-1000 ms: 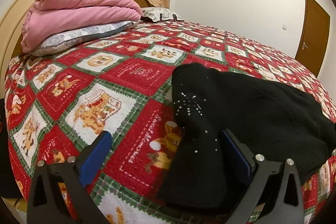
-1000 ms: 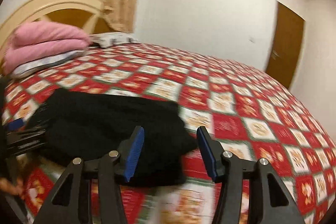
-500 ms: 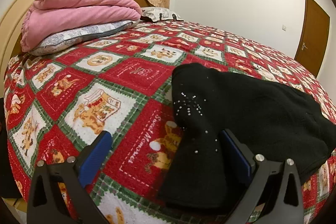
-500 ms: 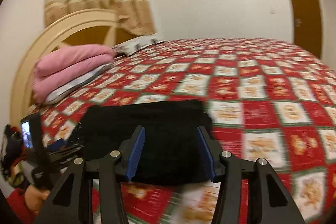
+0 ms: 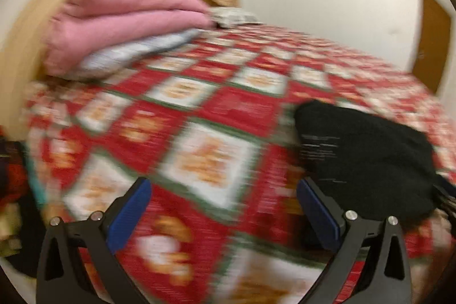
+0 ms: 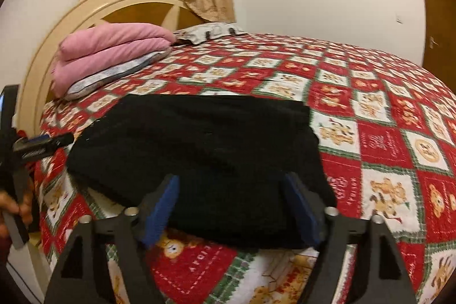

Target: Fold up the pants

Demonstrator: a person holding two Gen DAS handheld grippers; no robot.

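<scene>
The black pants (image 6: 199, 144) lie folded into a flat bundle on the red patterned bedspread (image 6: 384, 138), close to the bed's near edge. My right gripper (image 6: 229, 181) hovers over the bundle's near edge with its jaws opening. The cloth lies between and beneath the blue pads, which do not press on it. In the blurred left wrist view my left gripper (image 5: 222, 185) is open over bare bedspread with nothing between its fingers. The pants (image 5: 364, 155) lie just right of its right finger. In the right wrist view a hand holds the left gripper, whose fingers (image 6: 54, 141) sit at the pants' left end.
A folded pink blanket (image 6: 114, 47) rests on a pillow against the cream headboard (image 6: 94, 7) at the far left. A second pillow (image 6: 211, 32) lies behind it. A brown door (image 6: 439, 19) is at the right wall. The bed's edge runs just under both grippers.
The left gripper drew away leftward and up, so the pants left its right finger. The right gripper tipped down over the pants' near edge and its jaws widened.
</scene>
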